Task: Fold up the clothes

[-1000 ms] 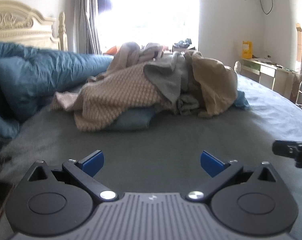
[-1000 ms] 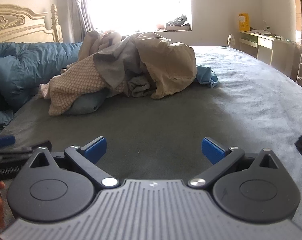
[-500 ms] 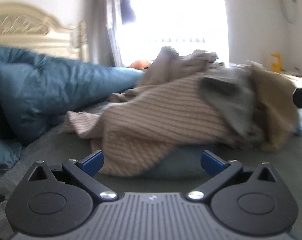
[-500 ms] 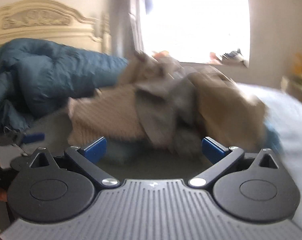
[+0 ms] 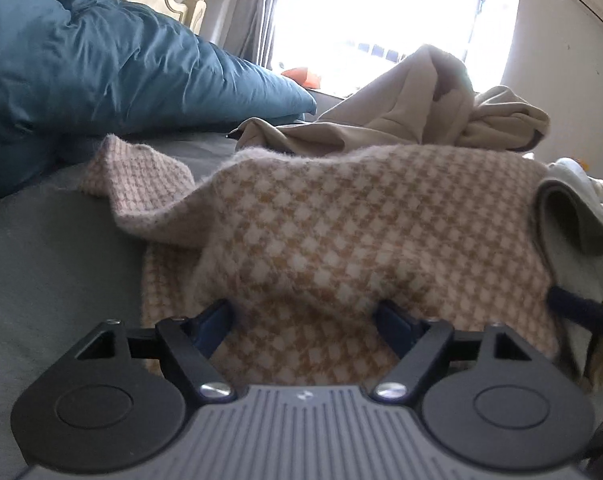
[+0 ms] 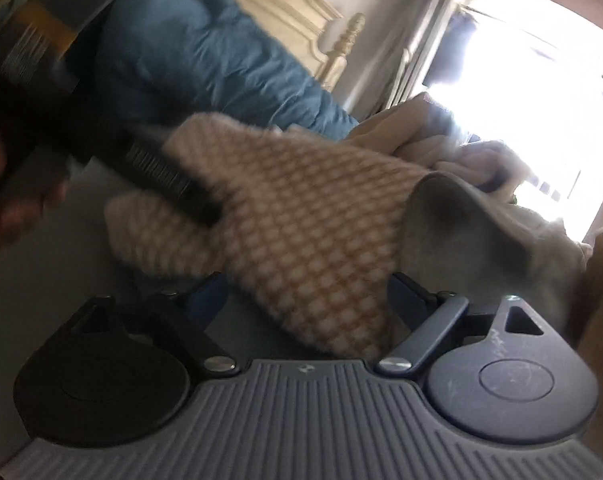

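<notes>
Both grippers stand spread wide with the checked knit garment (image 5: 341, 240) bulging between their fingers: the left gripper (image 5: 305, 316) at its near hem, the right gripper (image 6: 307, 296) at a hanging corner. Bare grey bed (image 5: 53, 264) lies open to the left. Beyond, beige clothes (image 5: 401, 116) pile beside the blue duvet (image 5: 101, 64).

**Item count, both wrist views**

Garments in the pile: at least 3 distinguishable. 1 checked knit (image 5: 341, 240), 1 beige garment (image 5: 401, 120) behind it, 1 grey garment (image 5: 573, 220) at its right. More may be buried; can't tell. Bedding: 1 blue duvet (image 5: 101, 60), 1 grey bed sheet (image 5: 53, 272). Furniture: 1 cream headboard (image 6: 301, 12). Curtains: 1 (image 5: 241, 12). Windows: 1 (image 5: 381, 12). Grippers: 2, left gripper (image 5: 305, 316) and right gripper (image 6: 305, 296).
</notes>
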{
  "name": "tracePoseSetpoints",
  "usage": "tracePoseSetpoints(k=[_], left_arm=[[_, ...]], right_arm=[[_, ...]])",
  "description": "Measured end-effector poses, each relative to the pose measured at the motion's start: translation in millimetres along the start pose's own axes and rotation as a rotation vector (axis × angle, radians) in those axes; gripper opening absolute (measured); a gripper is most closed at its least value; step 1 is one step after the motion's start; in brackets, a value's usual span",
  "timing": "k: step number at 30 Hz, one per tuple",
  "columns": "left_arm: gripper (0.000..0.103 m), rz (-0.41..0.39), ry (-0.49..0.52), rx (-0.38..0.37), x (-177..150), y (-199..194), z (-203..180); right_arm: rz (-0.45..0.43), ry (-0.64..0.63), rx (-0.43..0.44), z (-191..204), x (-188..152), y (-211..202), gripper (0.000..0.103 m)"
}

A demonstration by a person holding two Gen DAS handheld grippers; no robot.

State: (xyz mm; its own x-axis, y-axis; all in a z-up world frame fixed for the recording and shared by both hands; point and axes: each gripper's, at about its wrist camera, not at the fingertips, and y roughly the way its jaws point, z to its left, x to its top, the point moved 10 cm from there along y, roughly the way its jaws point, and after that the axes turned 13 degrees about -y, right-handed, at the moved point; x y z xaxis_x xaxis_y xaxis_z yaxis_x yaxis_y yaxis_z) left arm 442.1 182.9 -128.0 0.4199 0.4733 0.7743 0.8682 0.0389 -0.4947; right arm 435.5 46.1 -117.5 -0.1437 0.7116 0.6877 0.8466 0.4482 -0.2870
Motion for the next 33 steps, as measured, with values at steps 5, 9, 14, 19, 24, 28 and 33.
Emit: tracePoseSetpoints(k=[5, 9, 14, 19, 24, 28, 33], left_arm=[[0.032, -0.047, -0.007, 0.008, 5.2, -4.8, -4.8], [0.027, -0.086, -0.018, -0.021, 8.0, -16.0, -6.0], [0.072, -0.079, -0.049, -0.002, 8.3, -7.6, -9.0], [0.052, -0.091, -0.224, 0.010, 21.2, 1.8, -3.5], [0.013, -0.106, -0.166, 0.062, 25.9, -14.8, -18.1], [0.011, -0.139, -0.177, -0.013, 42.0, -59.3, -28.4], [0.010, -0.139, -0.208, -0.078, 67.6, -113.2, -41.5]], right_arm=[[-0.008, -0.136, -0.148, 9.5, -1.7, 4.1, 0.050], [-0.060, -0.248, -0.290, 13.9, 3.9, -15.4, 0.037], [0.005, -0.425, -0.418, 23.9, -0.5, 2.8, 0.041], [0.028, -0.564, -0.478, 30.5, -2.5, 10.3, 0.018], [-0.078, -0.561, -0.584, 21.3, 14.1, -29.5, 0.004], [-0.154, -0.530, -0.664, 3.2, 34.0, -67.8, 0.004], [-0.260, -0.445, -0.791, -32.1, 64.3, -127.4, 0.000]])
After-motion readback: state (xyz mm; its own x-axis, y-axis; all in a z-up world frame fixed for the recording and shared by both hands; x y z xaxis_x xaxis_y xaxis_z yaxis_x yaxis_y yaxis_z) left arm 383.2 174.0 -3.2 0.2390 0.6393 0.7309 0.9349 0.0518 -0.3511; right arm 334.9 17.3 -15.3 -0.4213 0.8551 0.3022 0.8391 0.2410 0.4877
